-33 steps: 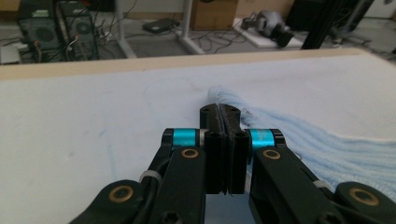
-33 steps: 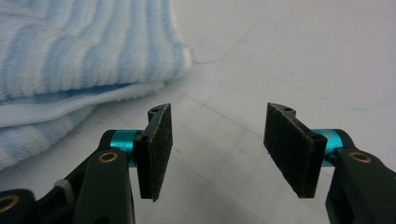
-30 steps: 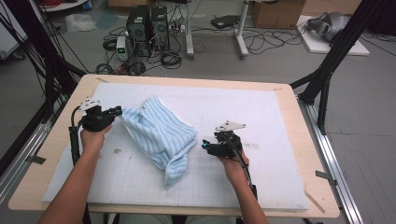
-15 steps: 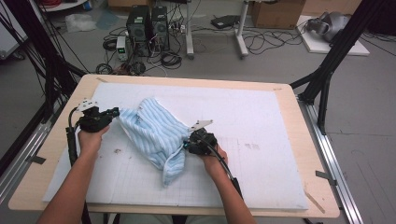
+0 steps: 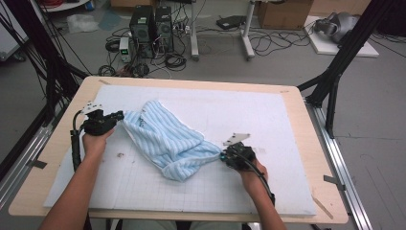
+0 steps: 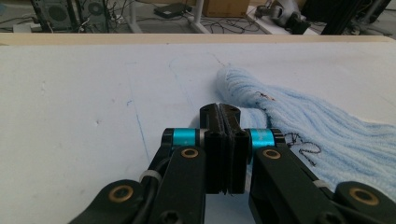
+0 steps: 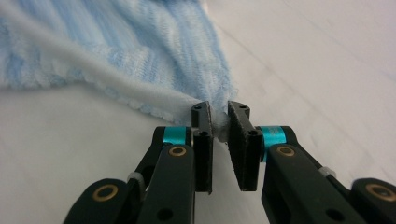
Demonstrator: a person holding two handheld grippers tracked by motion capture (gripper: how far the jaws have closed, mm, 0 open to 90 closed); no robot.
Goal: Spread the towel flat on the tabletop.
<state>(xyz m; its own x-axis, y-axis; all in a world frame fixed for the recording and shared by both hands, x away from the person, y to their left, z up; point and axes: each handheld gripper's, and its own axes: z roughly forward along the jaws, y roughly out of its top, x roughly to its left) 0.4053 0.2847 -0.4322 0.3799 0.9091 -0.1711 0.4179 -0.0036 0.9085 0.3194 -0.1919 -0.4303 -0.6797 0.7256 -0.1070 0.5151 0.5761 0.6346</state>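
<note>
A light blue striped towel [image 5: 165, 139] lies bunched across the white mat [image 5: 268, 120], stretched from upper left to lower right. My right gripper [image 5: 223, 157] is at its lower right end, and the right gripper view has the jaws of this right gripper [image 7: 219, 114] shut on a corner of the towel [image 7: 140, 60], with cloth filling the narrow gap. My left gripper [image 5: 118, 115] sits at the towel's left edge. In the left gripper view, the left gripper [image 6: 219, 111] has its jaws pressed flat together, and the towel [image 6: 317, 126] lies against its right side with dark stitching showing.
The mat covers a wooden table [image 5: 316, 158] with bare wood around it. Black frame legs [image 5: 335, 72] stand at the table's right, and computer towers [image 5: 148, 24] and cables sit on the floor beyond the far edge. Bare mat stretches right of the towel.
My right gripper went left to the towel, closed on its corner, then drew it back to the right and toward the person, stretching the cloth. My left gripper edged slightly toward the towel.
</note>
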